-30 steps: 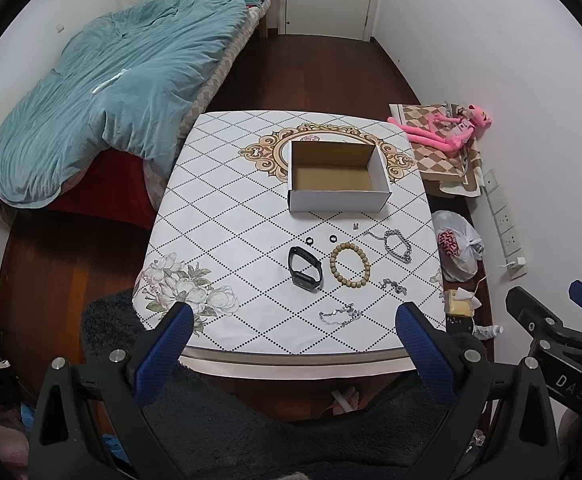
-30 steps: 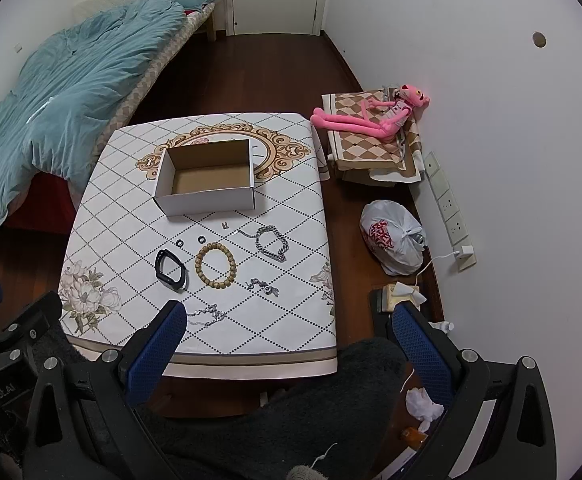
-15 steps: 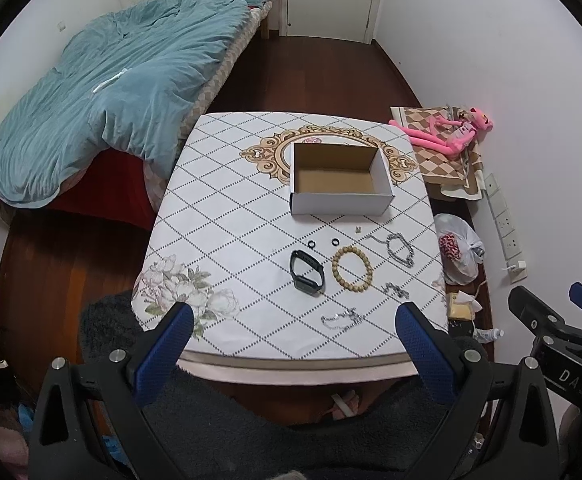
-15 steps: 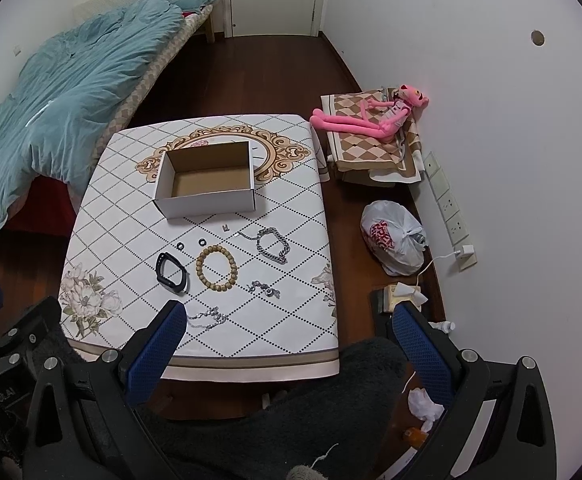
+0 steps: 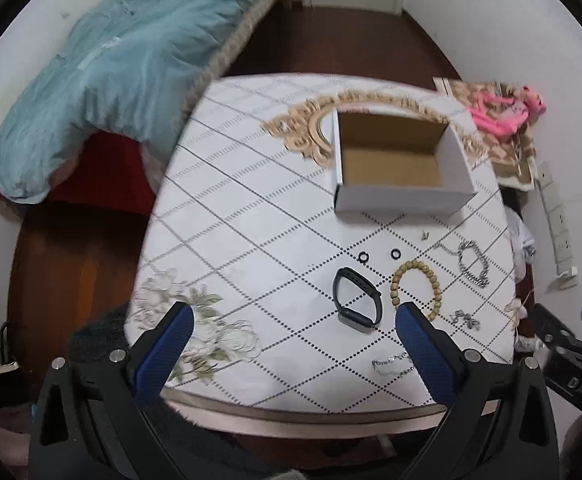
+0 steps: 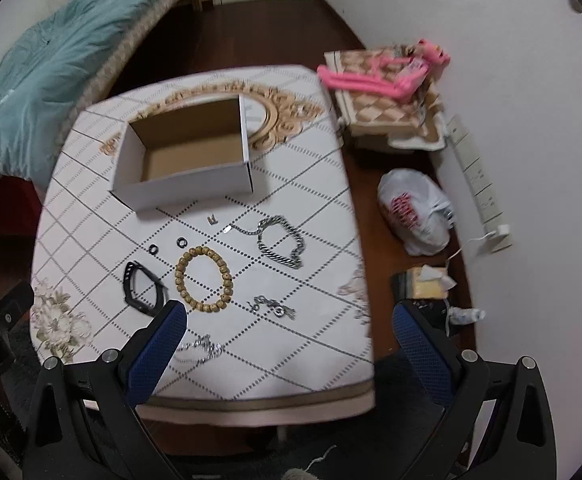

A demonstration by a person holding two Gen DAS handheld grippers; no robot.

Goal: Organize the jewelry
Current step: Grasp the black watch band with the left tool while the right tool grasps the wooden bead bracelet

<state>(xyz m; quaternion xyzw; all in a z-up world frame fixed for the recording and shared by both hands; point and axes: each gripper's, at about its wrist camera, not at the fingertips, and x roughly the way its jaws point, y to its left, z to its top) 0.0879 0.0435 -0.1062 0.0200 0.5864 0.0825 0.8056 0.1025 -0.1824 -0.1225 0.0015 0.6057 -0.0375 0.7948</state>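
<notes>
We hold both grippers spread wide, gripping nothing: left gripper [image 5: 293, 336], right gripper [image 6: 287, 336]. Jewelry lies loose on the table [image 6: 323, 360]: bead bracelet [image 6: 203, 279], black band [image 6: 143, 290], silver chain [image 6: 281, 241], 2 rings [image 6: 181, 243]. The box [image 6: 189, 152] stands just behind them.

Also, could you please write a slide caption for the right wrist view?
Open right gripper above a table with a wooden bead bracelet, black band, silver chains and an empty cardboard box.

Tiny charm [image 6: 212, 219] near the box is too small to identify. Silver chain [image 6: 201, 349] is half hidden behind a blue finger [image 6: 156, 354].
</notes>
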